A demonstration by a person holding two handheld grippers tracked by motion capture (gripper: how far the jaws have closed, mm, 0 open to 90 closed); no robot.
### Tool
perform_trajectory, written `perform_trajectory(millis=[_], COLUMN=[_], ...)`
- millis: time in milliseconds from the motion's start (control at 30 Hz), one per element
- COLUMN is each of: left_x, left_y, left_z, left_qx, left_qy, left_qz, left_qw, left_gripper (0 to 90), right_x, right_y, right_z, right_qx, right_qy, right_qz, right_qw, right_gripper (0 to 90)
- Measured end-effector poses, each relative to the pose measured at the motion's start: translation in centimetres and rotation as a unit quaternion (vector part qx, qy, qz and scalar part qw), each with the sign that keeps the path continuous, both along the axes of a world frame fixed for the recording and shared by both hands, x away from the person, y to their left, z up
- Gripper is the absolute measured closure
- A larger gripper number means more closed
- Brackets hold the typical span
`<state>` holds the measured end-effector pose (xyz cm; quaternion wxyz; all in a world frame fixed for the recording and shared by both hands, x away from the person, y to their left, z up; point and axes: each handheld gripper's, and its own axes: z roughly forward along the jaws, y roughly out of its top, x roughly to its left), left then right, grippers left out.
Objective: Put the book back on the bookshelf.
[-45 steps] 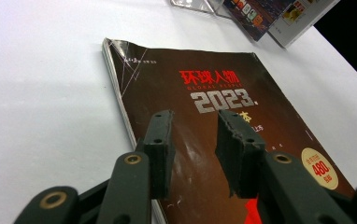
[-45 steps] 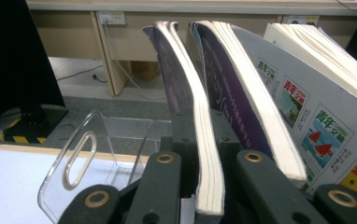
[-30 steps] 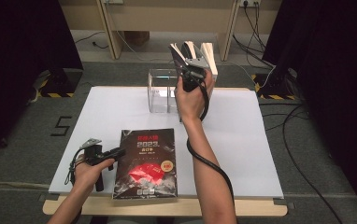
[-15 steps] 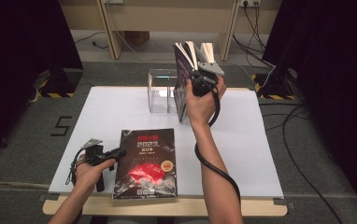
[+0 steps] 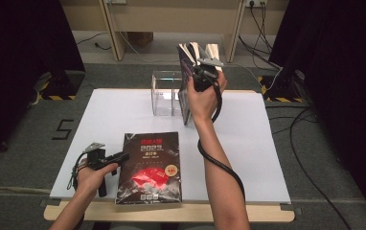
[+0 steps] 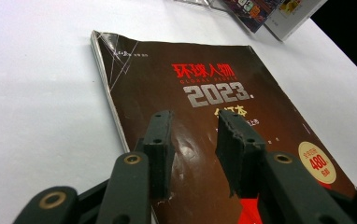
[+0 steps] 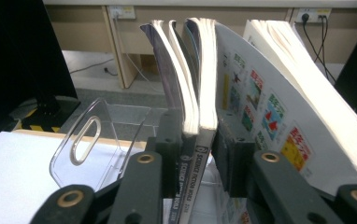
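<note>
right gripper jaws have just been closing on upright books beside the clear stand, far tabletop, steadying them. left gripper jaws half open, empty, over the near magazine.

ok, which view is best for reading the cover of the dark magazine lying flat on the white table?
The left gripper view: the dark glossy magazine lies close, with its red title and "2023" legible. The high view shows the whole magazine near the table's front edge, with the print too small to read. The right gripper view looks at upright books instead.
</note>
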<state>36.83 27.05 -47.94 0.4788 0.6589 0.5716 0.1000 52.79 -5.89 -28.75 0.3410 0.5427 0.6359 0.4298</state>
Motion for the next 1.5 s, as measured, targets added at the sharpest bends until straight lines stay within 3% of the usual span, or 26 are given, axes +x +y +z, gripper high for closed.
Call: perform_trajectory(millis=[167,400,600,867,1267,1367,1500], left_x=[0.0,0.1,0.2,0.2,0.2,0.2,0.2], left_y=[0.0,0.1,0.0,-0.1,-0.1,-0.2,-0.4], left_z=[0.1,0.2,0.0,0.0,0.0,0.0,0.2], left_qx=[-0.002,-0.005,-0.004,-0.002,-0.001,0.001,-0.001], left_qy=[-0.003,-0.002,0.000,-0.001,-0.003,-0.003,-0.004], left_qz=[0.001,0.003,0.000,0.000,-0.001,-0.003,-0.005], left_qw=[1.0000,1.0000,1.0000,1.0000,1.0000,1.0000,1.0000], left_gripper=[65.0,65.0,64.9,64.9,64.8,64.8,64.6], right_x=[0.3,1.4,2.1,3.0,4.1,4.2,4.4], right_y=[1.1,1.3,1.7,1.8,2.5,2.5,2.3], right_z=[0.1,-0.2,0.0,-0.2,-0.4,-0.2,0.0], right_qx=[-0.004,-0.007,-0.024,-0.021,-0.026,-0.042,-0.043], right_qy=[-0.002,0.022,0.029,0.044,0.058,0.064,0.075], right_qz=[0.010,0.005,0.001,0.002,0.010,0.004,0.009], right_qw=[0.9999,0.9997,0.9993,0.9988,0.9979,0.9971,0.9962], right_gripper=[72.8,70.3,71.6,70.1,73.8,74.9,75.3])
